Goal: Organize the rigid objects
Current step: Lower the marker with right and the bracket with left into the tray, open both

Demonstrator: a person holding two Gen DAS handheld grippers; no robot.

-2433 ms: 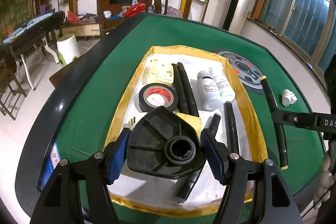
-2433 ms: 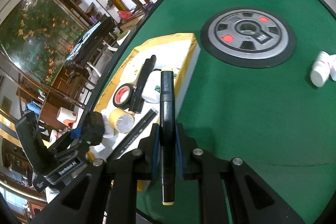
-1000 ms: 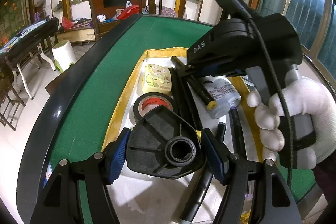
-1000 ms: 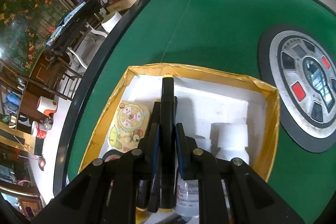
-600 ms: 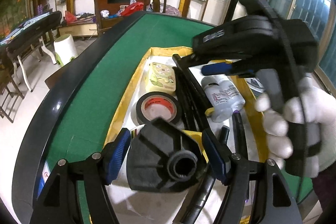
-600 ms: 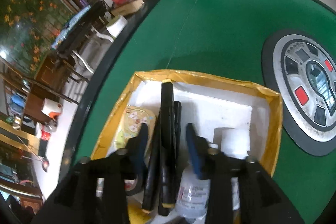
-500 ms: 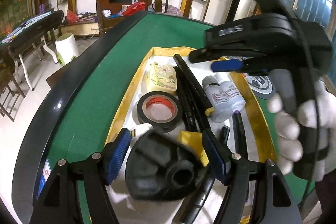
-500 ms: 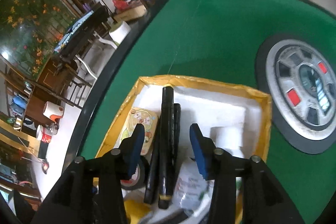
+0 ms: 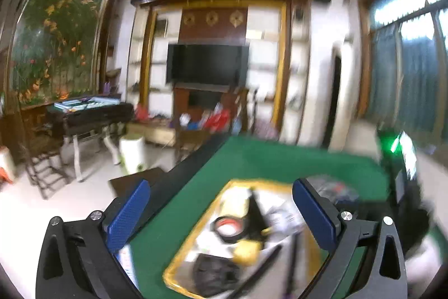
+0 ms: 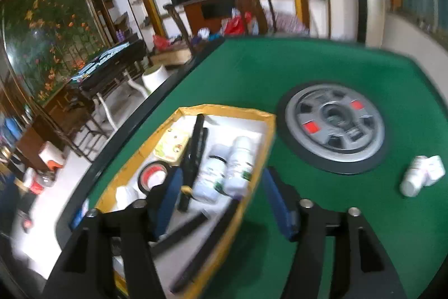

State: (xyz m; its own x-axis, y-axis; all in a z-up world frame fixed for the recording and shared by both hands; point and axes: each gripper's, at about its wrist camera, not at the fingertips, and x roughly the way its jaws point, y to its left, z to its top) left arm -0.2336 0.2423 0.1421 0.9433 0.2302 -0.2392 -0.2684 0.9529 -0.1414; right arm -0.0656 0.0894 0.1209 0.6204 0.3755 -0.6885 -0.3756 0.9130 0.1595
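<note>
A yellow-rimmed white tray [image 10: 270,131] on the green table holds black markers [image 10: 193,150], two white bottles [image 10: 238,161], a tape roll [image 10: 154,175] and a yellow card [image 10: 172,143]. In the blurred left wrist view the tray [image 9: 196,226] also holds the black plastic part [image 9: 212,275] near its front. My left gripper [image 9: 224,217] is open and empty, raised above the tray. My right gripper [image 10: 224,198] is open and empty above the tray's right side.
A grey round weight plate [image 10: 334,128] lies on the green felt right of the tray. Two small white bottles [image 10: 420,175] lie at the far right. The table's black edge [image 10: 126,131] runs along the left, with chairs and floor beyond.
My left gripper let go of the black plastic part into the tray and lifted away. My right gripper released the black marker into the tray, opened and drew back.
</note>
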